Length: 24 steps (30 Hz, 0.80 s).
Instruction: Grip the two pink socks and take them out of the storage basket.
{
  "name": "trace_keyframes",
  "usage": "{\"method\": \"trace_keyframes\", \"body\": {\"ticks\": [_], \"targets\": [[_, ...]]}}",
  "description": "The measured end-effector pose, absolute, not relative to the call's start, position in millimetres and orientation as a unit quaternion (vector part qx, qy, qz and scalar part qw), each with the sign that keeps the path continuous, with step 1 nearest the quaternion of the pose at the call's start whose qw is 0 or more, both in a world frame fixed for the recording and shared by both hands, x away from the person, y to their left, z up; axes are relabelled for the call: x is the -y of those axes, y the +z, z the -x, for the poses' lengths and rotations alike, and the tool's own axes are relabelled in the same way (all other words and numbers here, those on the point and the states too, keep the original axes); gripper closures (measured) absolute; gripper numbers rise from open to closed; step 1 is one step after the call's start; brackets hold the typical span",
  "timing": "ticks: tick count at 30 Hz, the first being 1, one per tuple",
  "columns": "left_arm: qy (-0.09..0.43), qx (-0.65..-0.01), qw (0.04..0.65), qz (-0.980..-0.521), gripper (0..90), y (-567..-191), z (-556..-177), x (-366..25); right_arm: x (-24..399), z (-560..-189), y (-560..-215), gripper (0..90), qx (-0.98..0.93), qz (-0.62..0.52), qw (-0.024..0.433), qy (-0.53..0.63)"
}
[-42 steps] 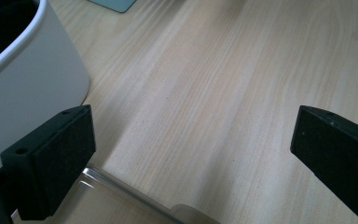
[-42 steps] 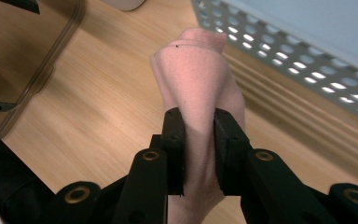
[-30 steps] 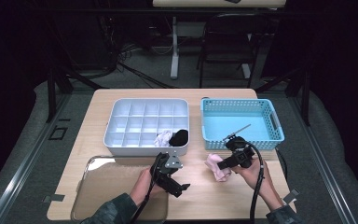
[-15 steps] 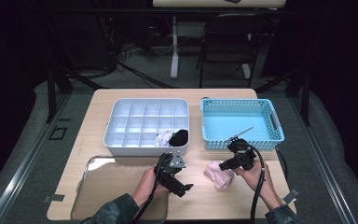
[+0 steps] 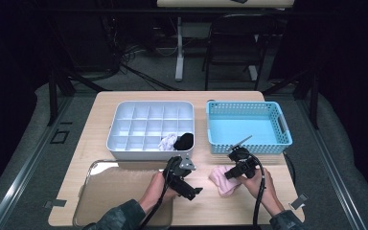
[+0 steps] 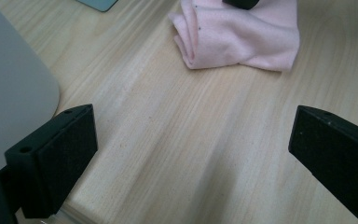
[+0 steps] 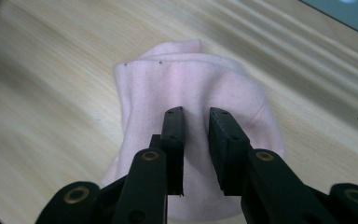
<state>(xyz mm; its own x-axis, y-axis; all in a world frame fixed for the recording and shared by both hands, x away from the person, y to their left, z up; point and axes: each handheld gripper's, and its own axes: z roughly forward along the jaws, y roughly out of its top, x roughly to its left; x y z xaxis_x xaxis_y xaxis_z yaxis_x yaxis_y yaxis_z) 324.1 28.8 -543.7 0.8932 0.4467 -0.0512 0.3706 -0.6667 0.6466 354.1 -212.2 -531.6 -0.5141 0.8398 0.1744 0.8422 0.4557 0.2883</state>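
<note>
in the high view we saw the pink cloth (image 5: 224, 179) lying bunched on the wooden surface (image 5: 124, 100), just in front of the blue basket (image 5: 280, 120), with our right tongs (image 5: 228, 174) down on its right part and our left tongs (image 5: 195, 193) near it, apart from it, beside the clear tray (image 5: 88, 191); the white divided box (image 5: 120, 120) sat behind. in the left gripper view our left tongs (image 6: 191, 154) stood spread wide over bare wood, nothing between them, and the cloth (image 6: 242, 37) lay folded ahead, loose layers showing at its edge. in the right gripper view our right tongs (image 7: 196, 135) were nearly pressed together over the cloth (image 7: 168, 84), and we judged they pinched a thin fold of it, though the contact itself was hard to see. we judged the cloth light, soft and limp: it would sag and unfold when lifted, so we would take hold through several layers near the folded edge.
</note>
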Motion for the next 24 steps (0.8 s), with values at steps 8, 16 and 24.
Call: {"method": "trace_keyframes", "body": {"ticks": [8,16,24], "targets": [[0.056,-0.235,0.343,-0.908,1.5,-544,-326,-27,233,-356,-517,62.6,0.833,0.515,-0.024,-0.200],[0.057,-0.234,0.341,-0.909,1.5,-544,-326,-27,241,-362,-534,55.1,0.832,0.534,-0.015,-0.152],[0.057,-0.233,0.342,-0.909,1.4,-544,-327,-29,243,-364,-541,66.3,0.830,0.539,-0.003,-0.142]]}}
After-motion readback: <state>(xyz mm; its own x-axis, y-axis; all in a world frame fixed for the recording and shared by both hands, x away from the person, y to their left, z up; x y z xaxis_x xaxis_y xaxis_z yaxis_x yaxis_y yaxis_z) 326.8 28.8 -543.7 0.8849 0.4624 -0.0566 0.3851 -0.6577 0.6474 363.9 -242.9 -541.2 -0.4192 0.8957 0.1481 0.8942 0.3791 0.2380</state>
